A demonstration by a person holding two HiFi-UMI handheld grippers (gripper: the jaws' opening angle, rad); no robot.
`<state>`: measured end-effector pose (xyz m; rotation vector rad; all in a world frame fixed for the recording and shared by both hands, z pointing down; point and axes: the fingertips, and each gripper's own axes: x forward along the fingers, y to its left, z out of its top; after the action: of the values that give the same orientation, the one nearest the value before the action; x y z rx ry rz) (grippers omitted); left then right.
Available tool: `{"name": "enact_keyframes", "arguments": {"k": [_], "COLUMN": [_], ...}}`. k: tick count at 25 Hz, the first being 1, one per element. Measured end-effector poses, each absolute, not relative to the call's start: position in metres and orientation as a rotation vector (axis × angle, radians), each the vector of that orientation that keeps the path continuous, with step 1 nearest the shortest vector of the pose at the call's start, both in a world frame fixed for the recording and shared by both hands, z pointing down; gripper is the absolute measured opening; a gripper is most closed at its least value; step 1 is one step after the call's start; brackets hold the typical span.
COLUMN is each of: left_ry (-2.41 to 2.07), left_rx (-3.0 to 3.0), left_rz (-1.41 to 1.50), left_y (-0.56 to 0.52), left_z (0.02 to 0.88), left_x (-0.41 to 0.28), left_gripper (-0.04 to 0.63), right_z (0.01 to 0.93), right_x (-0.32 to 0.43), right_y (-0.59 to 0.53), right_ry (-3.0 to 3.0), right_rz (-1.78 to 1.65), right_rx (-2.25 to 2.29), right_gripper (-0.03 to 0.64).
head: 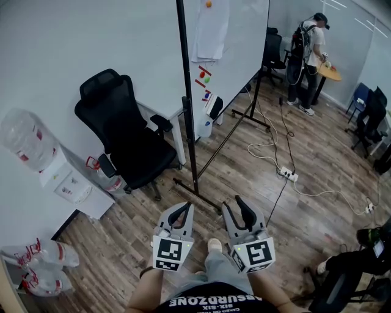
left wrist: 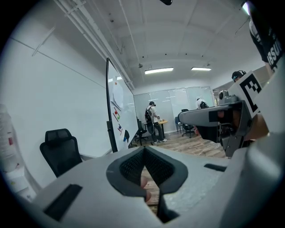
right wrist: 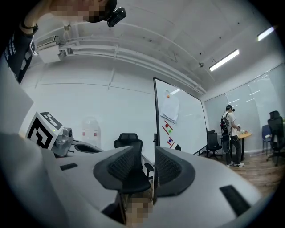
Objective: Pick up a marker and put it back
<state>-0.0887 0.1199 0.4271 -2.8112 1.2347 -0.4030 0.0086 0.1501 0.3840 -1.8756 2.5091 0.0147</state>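
Standing on a wooden floor (head: pixel 293 147), a person holds two grippers low, well apart from a whiteboard (head: pixel 238 43). The left gripper (head: pixel 181 213) is closed on nothing; the right gripper (head: pixel 237 211) has its jaws parted, also empty. Small coloured shapes on the board, likely the markers (head: pixel 203 79), sit far from both. By this, no marker is picked up yet; approach, grasp and return are all left to do.

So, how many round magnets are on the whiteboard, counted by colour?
Orange magnet: 1
Red magnet: 1
Green magnet: 1
Blue magnet: 1
Total: 4
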Motion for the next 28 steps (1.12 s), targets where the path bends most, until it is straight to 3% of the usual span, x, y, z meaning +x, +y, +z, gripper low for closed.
{"name": "enact_keyframes", "arguments": {"k": [4,7,28], "left_ry": [1.256,1.257,1.385], "left_rx": [-2.791,-2.777,-2.715], "left_rz": [-0.407,-0.425,-0.459], "left_y": [0.094,0.077,-0.010], "left_z": [0.422,0.420,0.412], "left_x": [-0.087,-0.085,-0.071], "left_gripper": [0.006,0.006,0.006], "right_z": [0.376,0.371,0.370], "right_x": [0.021,0.029,0.054], "right_y": [0.121,0.100,-0.012], "right_ry": [2.487,2.472,2.529], "right_rz": [0.031,0.033,0.003], "right_rx": [-1.866,-1.866,-1.755], "right_gripper": [0.202,0.225,0.232]}}
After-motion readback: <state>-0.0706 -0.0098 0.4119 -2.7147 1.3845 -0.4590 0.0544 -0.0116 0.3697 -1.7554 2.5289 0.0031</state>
